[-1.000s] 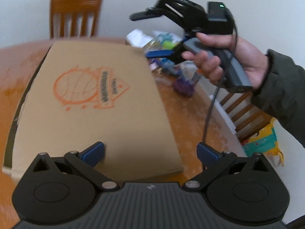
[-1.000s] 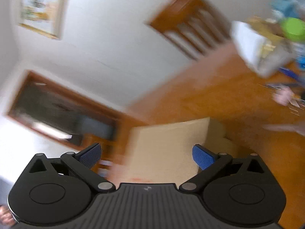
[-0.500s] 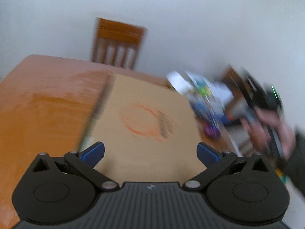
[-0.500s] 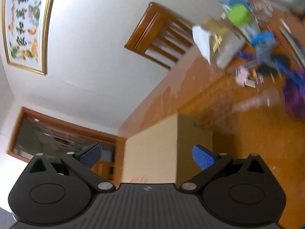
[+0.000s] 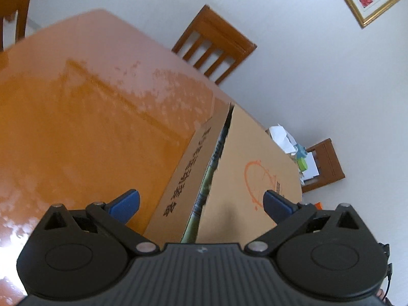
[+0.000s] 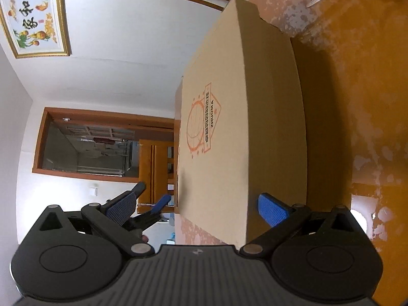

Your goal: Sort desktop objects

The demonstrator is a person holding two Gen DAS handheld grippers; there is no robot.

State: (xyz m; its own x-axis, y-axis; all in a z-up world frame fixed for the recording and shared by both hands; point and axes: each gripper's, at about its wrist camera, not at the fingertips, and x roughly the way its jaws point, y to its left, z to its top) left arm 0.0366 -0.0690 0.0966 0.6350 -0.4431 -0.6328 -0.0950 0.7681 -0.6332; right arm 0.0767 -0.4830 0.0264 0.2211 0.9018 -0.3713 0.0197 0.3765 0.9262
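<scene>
Cardboard now fills both my views: 1 second ago my right gripper [image 6: 196, 201] looked toward the far clutter, and it has swung round to the flat cardboard box [image 6: 214, 117]. My left gripper [image 5: 201, 202] has rolled to the box's left edge, where the lid gapes slightly. Both jaws stand wide, holding nothing. The loose desktop objects [image 5: 293, 148] lie heaped beyond the box's far right corner, so I judge the box comes next.

Tan box [image 6: 267, 117], orange logo [image 6: 202, 125]
</scene>
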